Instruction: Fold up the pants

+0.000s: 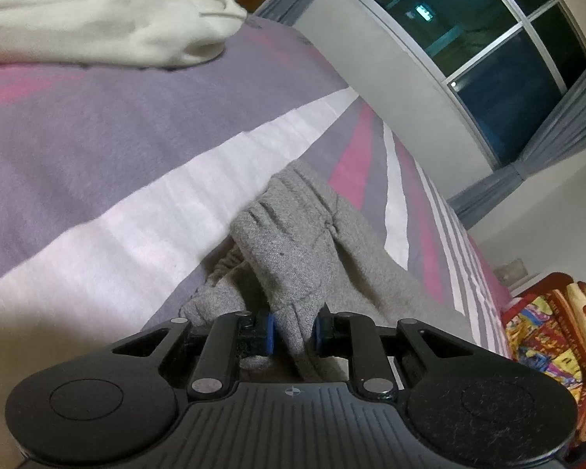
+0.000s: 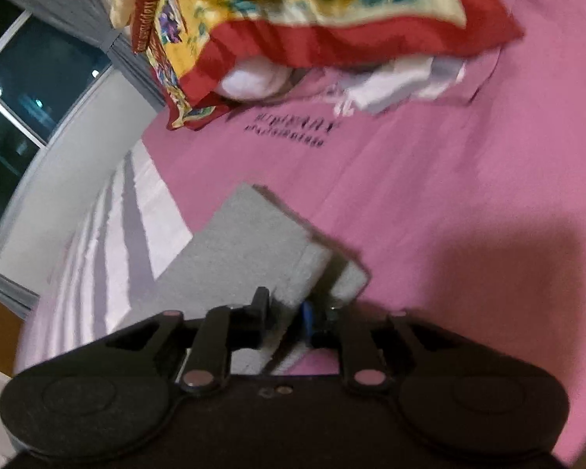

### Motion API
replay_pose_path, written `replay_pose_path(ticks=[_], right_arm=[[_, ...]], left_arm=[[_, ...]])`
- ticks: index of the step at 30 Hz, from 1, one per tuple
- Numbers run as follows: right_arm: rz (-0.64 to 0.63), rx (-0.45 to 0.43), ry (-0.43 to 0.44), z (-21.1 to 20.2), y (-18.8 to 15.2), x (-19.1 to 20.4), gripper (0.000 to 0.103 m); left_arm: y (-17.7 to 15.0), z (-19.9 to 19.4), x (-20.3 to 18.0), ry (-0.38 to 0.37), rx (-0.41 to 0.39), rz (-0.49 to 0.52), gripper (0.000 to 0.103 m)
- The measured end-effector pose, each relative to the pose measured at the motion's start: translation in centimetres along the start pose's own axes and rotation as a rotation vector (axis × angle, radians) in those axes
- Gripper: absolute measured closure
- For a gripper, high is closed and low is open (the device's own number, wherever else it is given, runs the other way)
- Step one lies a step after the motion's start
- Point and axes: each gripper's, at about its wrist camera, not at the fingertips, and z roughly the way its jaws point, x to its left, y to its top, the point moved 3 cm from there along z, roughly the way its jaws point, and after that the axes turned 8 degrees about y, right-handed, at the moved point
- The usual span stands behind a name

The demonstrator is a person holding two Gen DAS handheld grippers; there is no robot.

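While bunched on the bed, pants (image 1: 289, 242) clamped in left gripper (image 1: 295, 332) | right gripper (image 2: 283, 318) grip unclear

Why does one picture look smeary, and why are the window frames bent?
Right wrist view: motion blur smears the patterned blanket and the bedsheet's printed lettering, and a dark shadow falls on the sheet. Left wrist view: sharper; its fisheye lens bows the window.

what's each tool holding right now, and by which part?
Left tool: shut on the grey pants, pinching a bunched fold near the gathered waistband. Right tool: pants fabric between its pads; the blur hides whether they grip it.
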Motion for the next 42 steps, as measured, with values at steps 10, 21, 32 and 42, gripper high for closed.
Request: replay_pose_path(ticks=[10,21,32,42], right_arm=[[-0.459,0.223,0.52,4.5,-4.5,21.7,0.034],[-0.662,0.643,0.764,22.4,-17.0,40.5,0.049],[-0.8,0.833,0.898,21.9,-22.1,43.4,0.07],[-0.835,0.898,0.849,22.8,-24.2,45.2,0.092]], left_arm=[[-0.2,-1.2,-0.9,0.068,-0.066,0.061,0.068],[0.8,0.3,0.0,0.05,-0.058,0.038,0.076],[0.1,0.2,0.5,0.025,-0.105,0.08,0.076],[0.1,0.2,0.6,0.019,-0.104,0.073,0.076]])
